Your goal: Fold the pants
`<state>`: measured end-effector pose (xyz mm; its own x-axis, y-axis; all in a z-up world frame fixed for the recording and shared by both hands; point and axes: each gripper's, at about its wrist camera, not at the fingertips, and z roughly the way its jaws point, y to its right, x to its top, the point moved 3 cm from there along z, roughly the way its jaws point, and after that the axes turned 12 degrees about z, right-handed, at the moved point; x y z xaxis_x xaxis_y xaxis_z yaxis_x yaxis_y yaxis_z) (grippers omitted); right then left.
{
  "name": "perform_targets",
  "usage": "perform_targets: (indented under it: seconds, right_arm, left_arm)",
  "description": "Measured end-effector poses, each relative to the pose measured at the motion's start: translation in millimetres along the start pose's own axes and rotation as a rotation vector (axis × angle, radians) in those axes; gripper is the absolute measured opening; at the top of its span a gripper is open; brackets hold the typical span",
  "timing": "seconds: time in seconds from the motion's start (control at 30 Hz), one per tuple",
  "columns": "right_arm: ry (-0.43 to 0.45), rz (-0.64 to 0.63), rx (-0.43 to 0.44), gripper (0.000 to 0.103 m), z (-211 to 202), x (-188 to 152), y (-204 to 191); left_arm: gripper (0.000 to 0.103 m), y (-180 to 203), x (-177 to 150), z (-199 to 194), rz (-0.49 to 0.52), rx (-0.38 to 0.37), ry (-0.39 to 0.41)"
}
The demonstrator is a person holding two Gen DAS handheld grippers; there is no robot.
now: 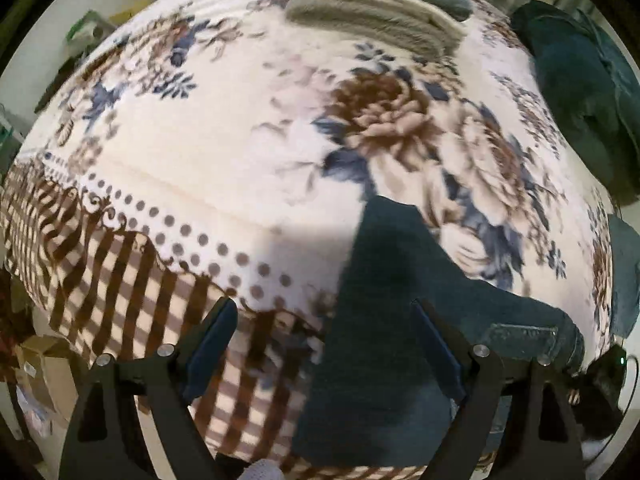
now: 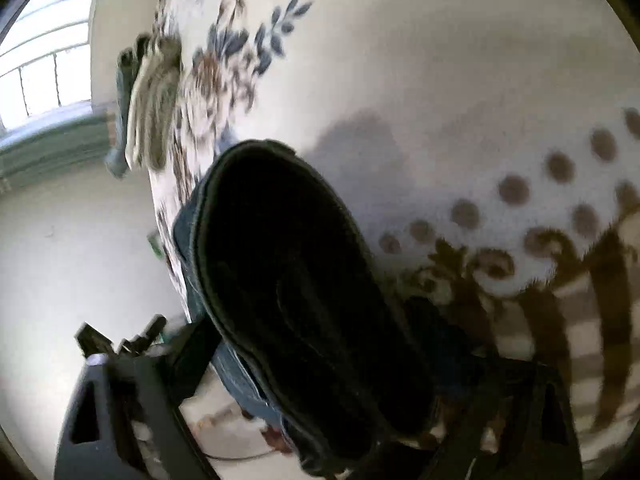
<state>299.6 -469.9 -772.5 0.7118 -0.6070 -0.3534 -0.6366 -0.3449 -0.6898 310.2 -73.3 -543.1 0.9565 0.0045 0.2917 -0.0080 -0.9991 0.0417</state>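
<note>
With the left claw [image 1: 324, 344] spread apart over the dark pants [image 1: 384, 360] at lower centre and the right claw [image 2: 320, 360] apparently clamped on them, lay them flat on the floral bed [image 1: 224, 152] before creasing.

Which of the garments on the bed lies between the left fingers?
The dark jeans at the near edge of the floral blanket; the folded grey garment and dark heap lie far off.
</note>
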Motion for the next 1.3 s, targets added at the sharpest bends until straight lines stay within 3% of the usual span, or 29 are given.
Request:
perform_targets:
  seconds: [0.03, 0.07, 0.17, 0.27, 0.37, 0.43, 0.5, 0.6, 0.67, 0.77, 0.87, 1.0, 1.03, 1.07, 1.13, 1.2, 1.3]
  right_arm:
    - [0.018, 0.013, 0.006, 0.027, -1.2, -2.1, -0.4]
    - [0.051, 0.016, -0.011, 0.017, -7.0, -6.6, -4.2]
    - [0.122, -0.039, -0.035, 0.012, -31.0, -24.0, -23.8]
    - [0.17, -0.058, -0.092, 0.012, -46.6, -27.5, -24.9]
    - [0.158, 0.008, -0.12, 0.012, -48.6, -13.7, -3.7]
    - [0.152, -0.004, -0.156, 0.013, -48.1, -3.2, 5.4]
    - [0.148, -0.021, -0.221, 0.025, -47.6, 6.2, 14.6]
    - [0.099, -0.013, -0.252, 0.045, -44.2, 11.5, 14.7]
    - [0.081, -0.009, -0.226, 0.056, -52.2, 5.8, 13.8]
    - [0.059, 0.004, -0.166, 0.064, -69.1, -13.8, 17.3]
    - [0.009, 0.134, -0.17, 0.064, -63.8, -31.1, 43.5]
    - [0.011, 0.292, 0.059, 0.059, -44.8, -45.7, 68.1]
    - [0.051, 0.302, 0.068, 0.043, -42.8, -47.1, 70.6]
    - [0.093, 0.327, 0.075, 0.035, -40.5, -48.3, 73.9]
    - [0.159, 0.338, 0.053, 0.027, -44.1, -49.1, 72.8]
    - [0.236, 0.278, -0.027, 0.024, -55.9, -51.1, 63.5]
    - [0.243, 0.255, -0.095, 0.024, -51.4, -46.3, 59.3]
  left_arm:
    - [0.087, -0.8, 2.3, 5.8, -0.007, -0.023, -0.009]
    - [0.087, 0.5, 5.0, 8.9, -0.01, -0.032, -0.018]
    - [0.087, 8.3, 17.0, 22.1, -0.016, -0.083, -0.034]
    - [0.087, 27.6, 31.0, 44.5, 0.003, -0.132, -0.058]
    - [0.088, 43.8, 40.5, 83.6, 0.03, -0.15, -0.139]
    - [0.095, 42.5, 41.7, 108.5, 0.019, -0.156, -0.192]
    - [0.096, 37.2, 43.4, 113.6, -0.004, -0.191, -0.193]
    - [0.096, 31.9, 44.2, 93.3, 0.016, -0.192, -0.16]
    - [0.096, 25.4, 38.3, 75.2, 0.021, -0.181, -0.138]
    - [0.096, 16.5, 17.2, 52.3, 0.008, -0.199, -0.119]
    - [0.096, 15.9, -10.1, 40.6, 0.01, -0.216, -0.127]
    - [0.096, 24.2, -37.1, 48.4, 0.018, -0.232, -0.165]
    - [0.096, 25.5, -43.1, 53.1, 0.014, -0.235, -0.181]
    - [0.096, 27.9, -46.9, 57.5, 0.009, -0.237, -0.189]
    - [0.096, 26.7, -54.8, 62.1, -0.012, -0.255, -0.196]
    - [0.097, 25.2, -60.6, 61.7, -0.011, -0.275, -0.196]
    - [0.097, 24.5, -62.2, 59.3, 0.008, -0.272, -0.191]
